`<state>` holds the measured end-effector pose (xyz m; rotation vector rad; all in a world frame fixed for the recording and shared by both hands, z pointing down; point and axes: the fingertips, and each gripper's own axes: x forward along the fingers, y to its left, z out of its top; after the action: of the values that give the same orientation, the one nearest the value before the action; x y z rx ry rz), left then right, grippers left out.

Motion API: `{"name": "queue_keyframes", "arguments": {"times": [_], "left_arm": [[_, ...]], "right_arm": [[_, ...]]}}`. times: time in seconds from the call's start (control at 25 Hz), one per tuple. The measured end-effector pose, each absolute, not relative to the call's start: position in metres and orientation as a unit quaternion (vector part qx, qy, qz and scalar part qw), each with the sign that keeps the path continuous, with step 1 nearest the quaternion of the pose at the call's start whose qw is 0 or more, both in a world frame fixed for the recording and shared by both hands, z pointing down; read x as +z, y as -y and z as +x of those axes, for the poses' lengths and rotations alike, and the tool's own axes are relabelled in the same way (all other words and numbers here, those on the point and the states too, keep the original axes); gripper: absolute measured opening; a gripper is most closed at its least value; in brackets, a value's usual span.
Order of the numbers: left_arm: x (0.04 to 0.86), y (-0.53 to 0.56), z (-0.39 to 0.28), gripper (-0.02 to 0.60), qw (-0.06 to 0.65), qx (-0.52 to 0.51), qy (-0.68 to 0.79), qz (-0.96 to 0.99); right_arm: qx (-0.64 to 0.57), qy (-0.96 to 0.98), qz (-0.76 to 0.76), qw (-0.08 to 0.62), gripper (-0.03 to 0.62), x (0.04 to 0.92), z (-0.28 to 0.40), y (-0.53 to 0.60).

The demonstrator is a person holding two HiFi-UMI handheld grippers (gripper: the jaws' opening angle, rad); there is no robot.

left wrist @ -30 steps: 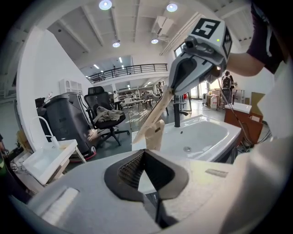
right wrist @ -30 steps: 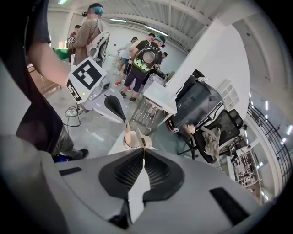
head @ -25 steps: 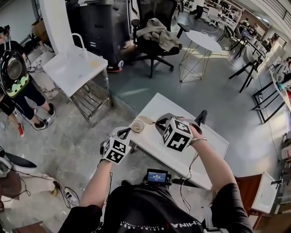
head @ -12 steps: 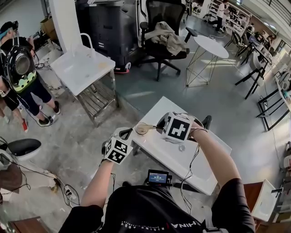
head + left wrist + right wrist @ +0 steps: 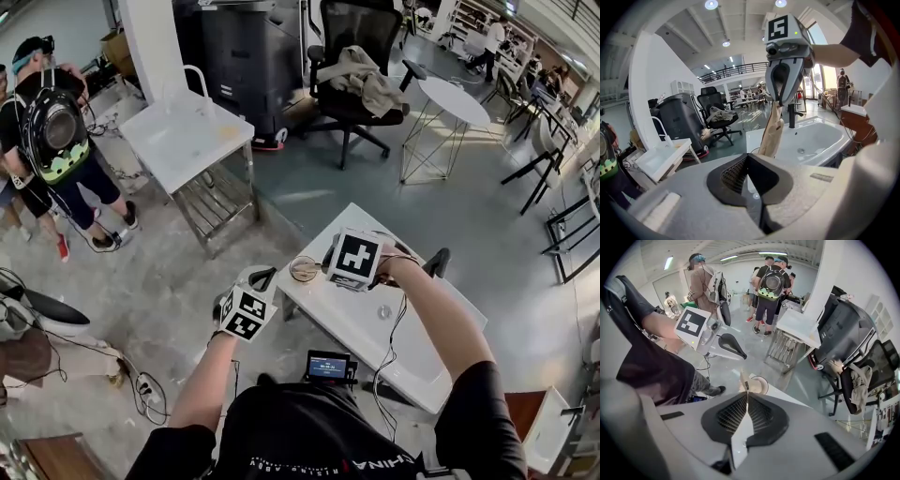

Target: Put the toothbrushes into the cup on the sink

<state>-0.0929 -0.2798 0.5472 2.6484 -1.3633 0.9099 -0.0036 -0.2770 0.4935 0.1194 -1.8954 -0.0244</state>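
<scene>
A white sink (image 5: pixel 427 361) stands below me, with a pale cup (image 5: pixel 305 269) at its near-left corner. My right gripper (image 5: pixel 330 268) hangs just right of the cup, pointing steeply down, shut on a beige toothbrush (image 5: pixel 772 133). In the right gripper view the toothbrush (image 5: pixel 745 382) pokes out from between the pads of the right gripper (image 5: pixel 746 397), its tip over the cup (image 5: pixel 759 385). My left gripper (image 5: pixel 259 278) waits off the sink's left edge, shut, with nothing between its fingers. In the left gripper view the right gripper (image 5: pixel 780 101) is above the sink (image 5: pixel 820 136).
A black faucet (image 5: pixel 792 112) stands at the sink's far rim. A white side table (image 5: pixel 187 141), a dark cabinet (image 5: pixel 234 56), an office chair (image 5: pixel 361 75) and a round table (image 5: pixel 455 98) lie beyond. A person with a backpack (image 5: pixel 52 131) stands at left. Cables cross the floor.
My right gripper has moved closer to the cup and tipped further downward, still holding the toothbrush. The left gripper has stayed beside the sink's edge.
</scene>
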Motion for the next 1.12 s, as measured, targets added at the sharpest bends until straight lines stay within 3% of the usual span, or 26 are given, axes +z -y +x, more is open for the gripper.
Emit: {"name": "queue_keyframes", "arguments": {"times": [0.28,1.12], "left_arm": [[0.553,0.281,-0.089,0.005,0.015,0.300,0.449,0.841],[0.559,0.285,-0.090,0.005,0.017,0.309,0.461,0.831]], "right_arm": [[0.008,0.801,0.023,0.599,0.020,0.520,0.003,0.278],[0.013,0.831,0.007,0.557,0.029,0.529,-0.014,0.300]]}}
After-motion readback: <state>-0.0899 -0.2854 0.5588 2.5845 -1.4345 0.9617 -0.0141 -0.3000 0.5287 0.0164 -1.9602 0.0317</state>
